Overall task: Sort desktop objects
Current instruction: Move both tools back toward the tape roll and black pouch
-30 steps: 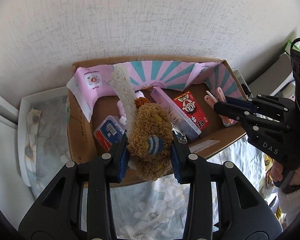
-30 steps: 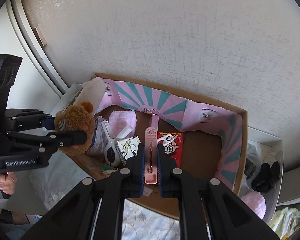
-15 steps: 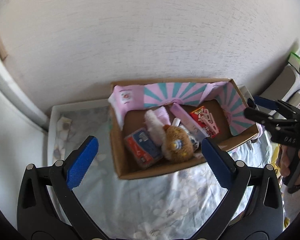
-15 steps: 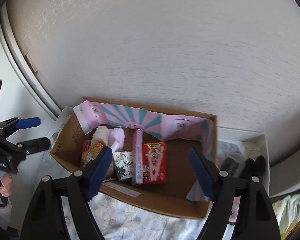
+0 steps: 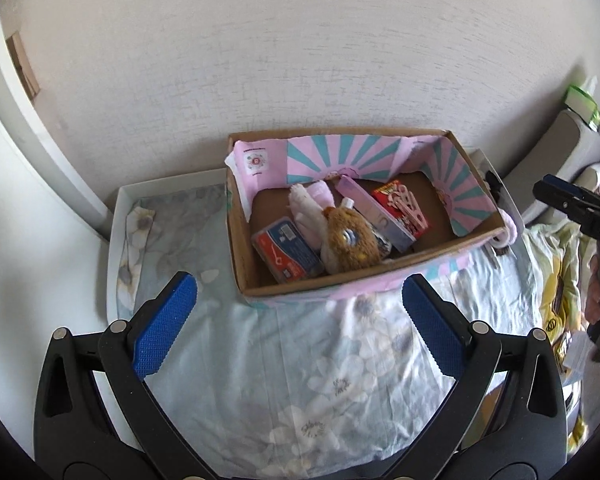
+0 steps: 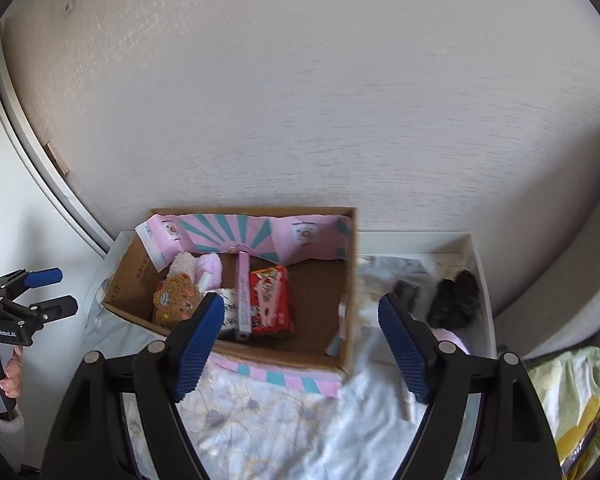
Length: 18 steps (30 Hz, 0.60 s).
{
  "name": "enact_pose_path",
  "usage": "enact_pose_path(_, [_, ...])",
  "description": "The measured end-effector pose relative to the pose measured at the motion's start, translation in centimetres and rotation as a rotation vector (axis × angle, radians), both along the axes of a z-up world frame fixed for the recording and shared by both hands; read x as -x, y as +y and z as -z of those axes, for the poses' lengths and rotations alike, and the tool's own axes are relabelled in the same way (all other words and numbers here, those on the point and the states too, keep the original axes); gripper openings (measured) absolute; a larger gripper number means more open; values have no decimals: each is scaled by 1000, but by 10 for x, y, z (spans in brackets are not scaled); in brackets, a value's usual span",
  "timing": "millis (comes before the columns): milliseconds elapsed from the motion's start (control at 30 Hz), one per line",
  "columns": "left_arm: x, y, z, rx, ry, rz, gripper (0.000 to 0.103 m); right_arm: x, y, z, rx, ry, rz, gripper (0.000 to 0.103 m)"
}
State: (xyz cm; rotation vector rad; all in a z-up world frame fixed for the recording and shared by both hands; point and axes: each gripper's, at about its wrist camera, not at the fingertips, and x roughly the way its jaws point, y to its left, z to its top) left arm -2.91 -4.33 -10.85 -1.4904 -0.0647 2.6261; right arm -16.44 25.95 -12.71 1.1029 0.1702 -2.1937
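A cardboard box point(image 5: 476, 240) lined with pink and teal paper stands against the wall on a floral cloth. Inside lie a brown plush toy point(image 5: 350, 240), a blue and red case point(image 5: 290, 250), a long pink box point(image 5: 374, 210), a red snack packet point(image 5: 400, 208) with pink clips on it, and a pink fluffy cloth point(image 5: 320, 194). My left gripper point(image 5: 300, 324) is open and empty, held back above the cloth in front of the box. My right gripper point(image 6: 302, 346) is open and empty, also in front of the box point(image 6: 260, 354). The plush point(image 6: 176, 298) and packet point(image 6: 270, 300) show there too.
A white tray edge point(image 5: 114, 240) borders the cloth on the left. Right of the box, black objects point(image 6: 454, 300) lie in a white tray point(image 6: 484, 280). A yellow-green cloth point(image 6: 572, 400) lies at far right. The wall stands right behind the box.
The left gripper let go of the plush toy into the box and the right let go of the pink clips. Both opened wide and drew back and up from the box.
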Motion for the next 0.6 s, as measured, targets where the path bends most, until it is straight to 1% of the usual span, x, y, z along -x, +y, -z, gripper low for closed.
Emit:
enact_pose_path(200, [-17,11,-10,26,13,25,103,-19,35,-16,-17,40,34,76])
enact_pose_path(367, [-28,22,-28,16,55,60,103,-32,62,-29,-38,82,58,76])
enact_pose_path(467, [-31,36,-37,20,76,99,103,-39,80,-36,-52,107,68,76])
enact_pose_path(600, [-35,66,-46,39,103,169,103,-45,101,-41,-81,136,80,76])
